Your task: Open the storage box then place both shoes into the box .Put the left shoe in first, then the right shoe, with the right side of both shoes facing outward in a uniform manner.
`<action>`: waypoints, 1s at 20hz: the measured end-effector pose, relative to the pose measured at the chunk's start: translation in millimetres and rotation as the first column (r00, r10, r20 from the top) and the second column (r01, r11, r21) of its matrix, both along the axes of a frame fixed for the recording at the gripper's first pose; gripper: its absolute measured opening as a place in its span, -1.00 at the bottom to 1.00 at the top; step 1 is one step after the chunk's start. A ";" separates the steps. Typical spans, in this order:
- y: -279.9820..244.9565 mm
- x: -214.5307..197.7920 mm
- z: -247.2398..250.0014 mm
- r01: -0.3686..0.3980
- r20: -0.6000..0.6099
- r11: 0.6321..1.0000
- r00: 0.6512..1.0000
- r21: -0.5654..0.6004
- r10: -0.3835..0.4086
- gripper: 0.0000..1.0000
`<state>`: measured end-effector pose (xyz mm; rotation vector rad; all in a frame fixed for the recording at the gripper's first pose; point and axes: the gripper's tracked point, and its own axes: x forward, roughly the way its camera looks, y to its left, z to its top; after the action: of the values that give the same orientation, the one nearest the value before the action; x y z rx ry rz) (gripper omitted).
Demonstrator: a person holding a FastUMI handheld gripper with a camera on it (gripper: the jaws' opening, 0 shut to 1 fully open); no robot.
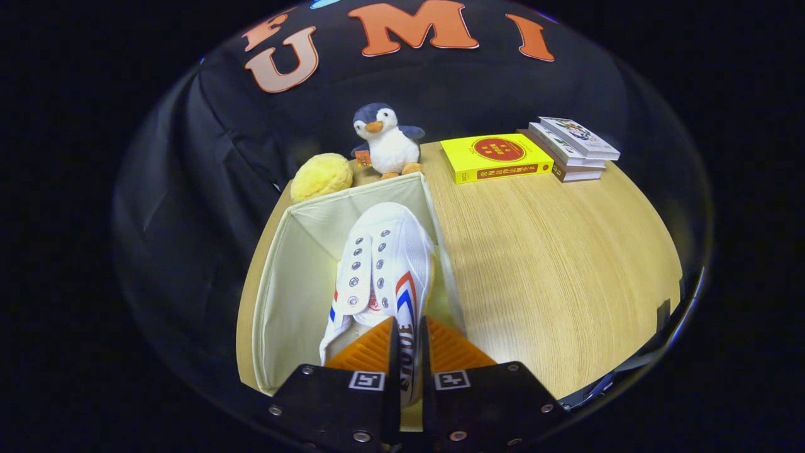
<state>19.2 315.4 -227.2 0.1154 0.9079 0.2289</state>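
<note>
The gripper (407, 340) pinched the matt canvas shoe (385, 264), its eyelets shiny metal. The storage box (283, 283) looked like soft cloth, the table (553, 264) smooth wood-grain, the penguin (387, 141) plush.

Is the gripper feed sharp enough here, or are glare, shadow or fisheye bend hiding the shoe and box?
Gripper view: the shoe, pinched at its heel edge by the gripper, is sharp and evenly lit; no glare; soft shadow inside the box; fisheye bends the table edge and box walls.
</note>
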 end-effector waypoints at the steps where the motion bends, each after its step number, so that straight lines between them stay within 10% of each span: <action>1: 1.5 1.5 10.9 -0.005 0.026 1.000 1.000 0.006 0.004 -0.47; 7: -15.3 22.8 99.5 -0.016 0.216 0.999 0.976 0.050 0.005 0.96; 20: -148.1 32.2 260.2 0.045 0.547 0.996 0.833 0.079 -0.081 0.97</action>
<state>51.4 167.3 33.0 0.1290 0.3173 0.2134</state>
